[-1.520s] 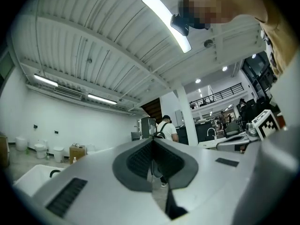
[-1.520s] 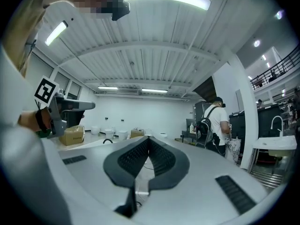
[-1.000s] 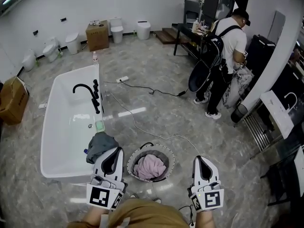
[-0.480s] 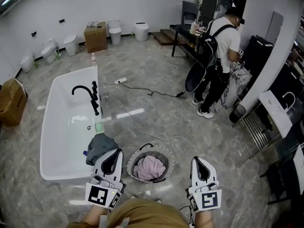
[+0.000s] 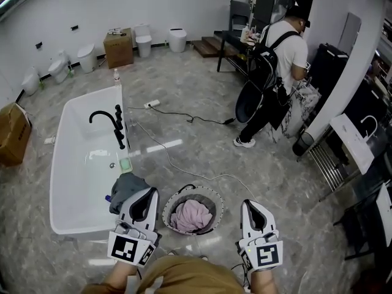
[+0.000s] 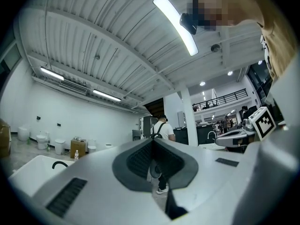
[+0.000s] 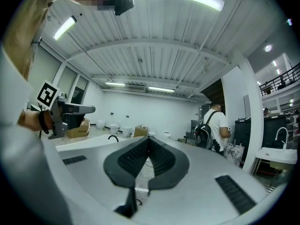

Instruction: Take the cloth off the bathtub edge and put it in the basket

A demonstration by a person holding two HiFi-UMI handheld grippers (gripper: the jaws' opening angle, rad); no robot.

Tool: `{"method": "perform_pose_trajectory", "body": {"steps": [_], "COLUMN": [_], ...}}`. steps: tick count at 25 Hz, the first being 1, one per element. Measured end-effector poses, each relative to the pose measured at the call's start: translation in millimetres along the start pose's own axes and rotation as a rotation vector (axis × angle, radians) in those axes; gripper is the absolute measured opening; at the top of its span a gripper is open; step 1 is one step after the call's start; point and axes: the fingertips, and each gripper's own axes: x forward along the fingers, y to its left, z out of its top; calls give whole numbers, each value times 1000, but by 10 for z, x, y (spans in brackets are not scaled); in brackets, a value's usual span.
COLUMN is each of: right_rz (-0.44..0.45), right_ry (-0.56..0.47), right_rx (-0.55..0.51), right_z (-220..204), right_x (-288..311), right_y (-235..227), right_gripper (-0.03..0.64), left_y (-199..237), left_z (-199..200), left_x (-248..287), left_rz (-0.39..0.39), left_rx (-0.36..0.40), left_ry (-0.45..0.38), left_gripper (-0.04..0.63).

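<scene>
Marbled floor [image 5: 196, 112] carries the bathtub [image 5: 61, 182]; the grey cloth [image 5: 124, 187] on its edge is partly hidden behind the left tool [image 5: 146, 193]. Both it and the right tool [image 5: 252, 204] have jaws together, empty.

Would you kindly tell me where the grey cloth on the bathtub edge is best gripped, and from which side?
I'd pinch the bunched fold atop the grey cloth, where it humps over the bathtub rim, coming from above with the left gripper, which is nearest. The cloth lies crumpled, so a raised fold suits the jaws; they are shut, so open them first.
</scene>
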Motion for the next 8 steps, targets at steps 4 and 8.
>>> {"method": "perform_pose_trajectory", "body": {"steps": [4, 8], "right_rz": [9, 5], "right_ry": [-8, -12], "right_rx": [-9, -15], "right_z": [97, 149], "right_x": [34, 41], "right_y": [14, -22], "right_gripper": [5, 5], "left_y": [-8, -3], "left_z": [17, 42], "left_x": [32, 43], "left_rz": [-3, -5], "left_rx": [-8, -9], "left_ry": [1, 4], "left_gripper": [6, 6]}}
